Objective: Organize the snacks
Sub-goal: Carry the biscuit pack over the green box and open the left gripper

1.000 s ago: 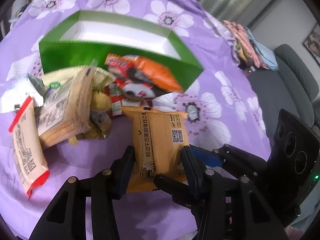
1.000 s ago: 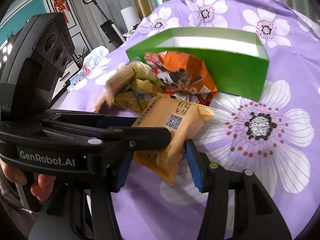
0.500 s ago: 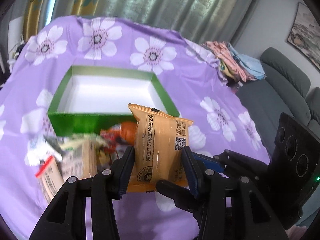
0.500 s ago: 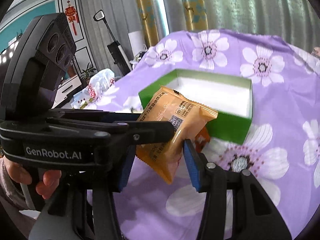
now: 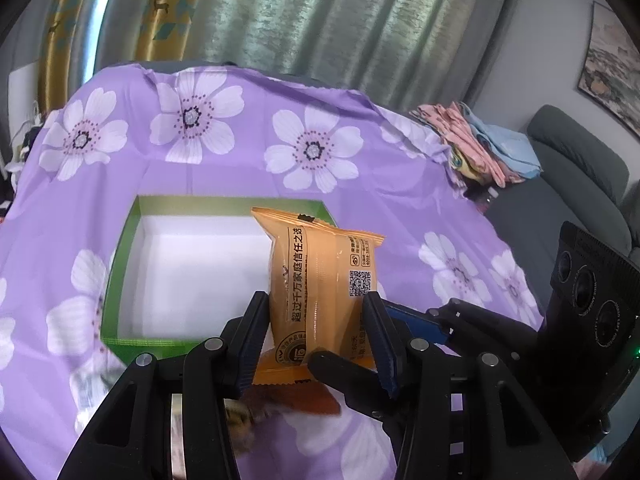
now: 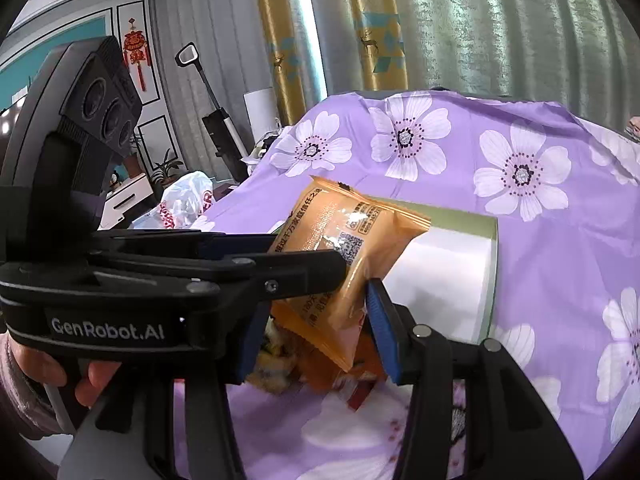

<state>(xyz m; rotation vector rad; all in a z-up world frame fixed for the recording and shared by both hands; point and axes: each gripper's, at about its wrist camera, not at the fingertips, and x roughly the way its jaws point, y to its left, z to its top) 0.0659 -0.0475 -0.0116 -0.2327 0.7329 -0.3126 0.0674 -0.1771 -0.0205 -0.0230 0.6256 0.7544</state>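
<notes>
My left gripper (image 5: 316, 332) is shut on an orange snack packet (image 5: 320, 276) and holds it upright in the air, over the near edge of an open green box (image 5: 120, 280) with a white inside. The right wrist view shows the same packet (image 6: 344, 248) in the left gripper's fingers (image 6: 304, 268), with the box (image 6: 460, 264) behind it. My right gripper (image 6: 316, 336) is open, its blue pads on either side of the packet's lower end without pressing it. Several loose snack packets (image 6: 288, 364) lie on the cloth below.
The box stands on a purple cloth with white flowers (image 5: 312, 148). Folded clothes (image 5: 472, 148) and a grey sofa (image 5: 572, 168) are to the right. Curtains hang behind. A white plastic bag (image 6: 184, 200) and a vacuum (image 6: 220, 128) stand off to the left.
My left gripper has lifted the orange packet off the pile and up over the green box. The right gripper rose alongside it. The snack pile has dropped below both views.
</notes>
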